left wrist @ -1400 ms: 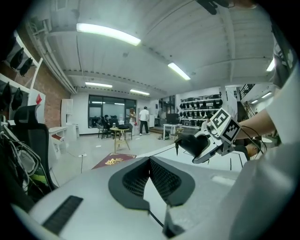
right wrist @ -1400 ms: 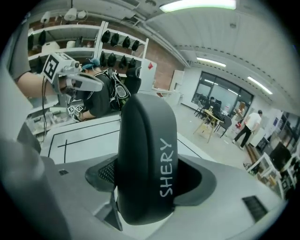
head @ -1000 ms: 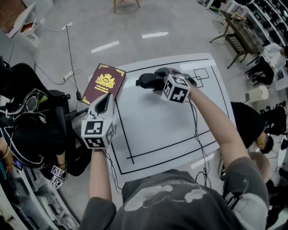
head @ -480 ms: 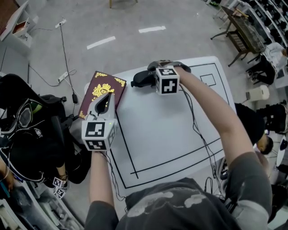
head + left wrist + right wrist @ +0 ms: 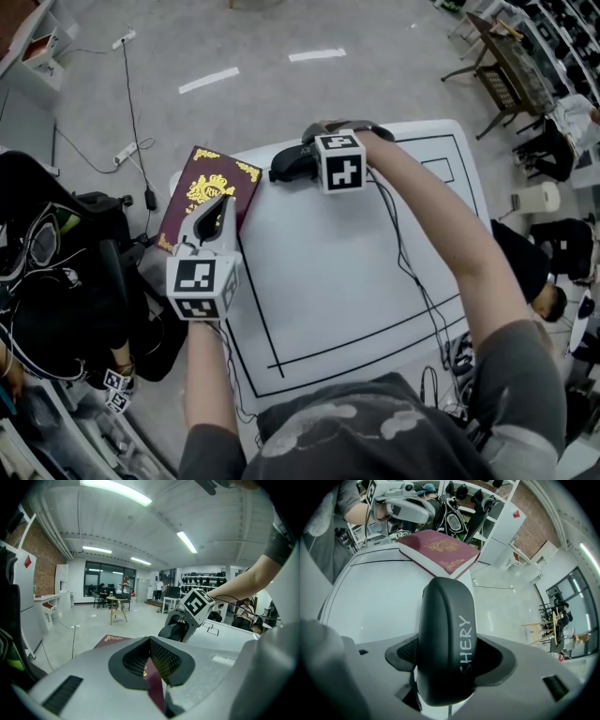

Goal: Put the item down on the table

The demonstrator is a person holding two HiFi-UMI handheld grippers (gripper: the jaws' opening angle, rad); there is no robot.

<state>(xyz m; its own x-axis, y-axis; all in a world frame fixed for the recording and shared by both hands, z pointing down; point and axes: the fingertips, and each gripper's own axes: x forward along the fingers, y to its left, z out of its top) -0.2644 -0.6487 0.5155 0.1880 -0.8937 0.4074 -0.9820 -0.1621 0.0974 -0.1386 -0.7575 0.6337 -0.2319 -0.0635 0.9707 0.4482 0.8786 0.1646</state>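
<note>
My right gripper (image 5: 307,156) points steeply down over the far edge of the white table (image 5: 337,281). It is shut on a black oblong case (image 5: 286,166) with white lettering (image 5: 466,641), which fills the jaws in the right gripper view (image 5: 445,665). A maroon book (image 5: 202,187) with gold ornament lies flat on the table's far left corner, also seen as the book (image 5: 438,550). My left gripper (image 5: 221,202) hangs over the book's near edge with its tips together and nothing between them; maroon shows through the slit behind them (image 5: 152,681). The case (image 5: 172,632) hangs just right of the book.
A black rectangle is drawn on the table, with small squares (image 5: 439,169) at its far right corner. Black bags and gear (image 5: 56,272) crowd the floor at the left. A cable (image 5: 131,103) runs across the floor. A person (image 5: 548,295) sits off the right edge.
My right gripper has sunk with the case, tipped further down and shifted left toward the book. My left gripper has come down and forward over the book's near edge. The book has not moved.
</note>
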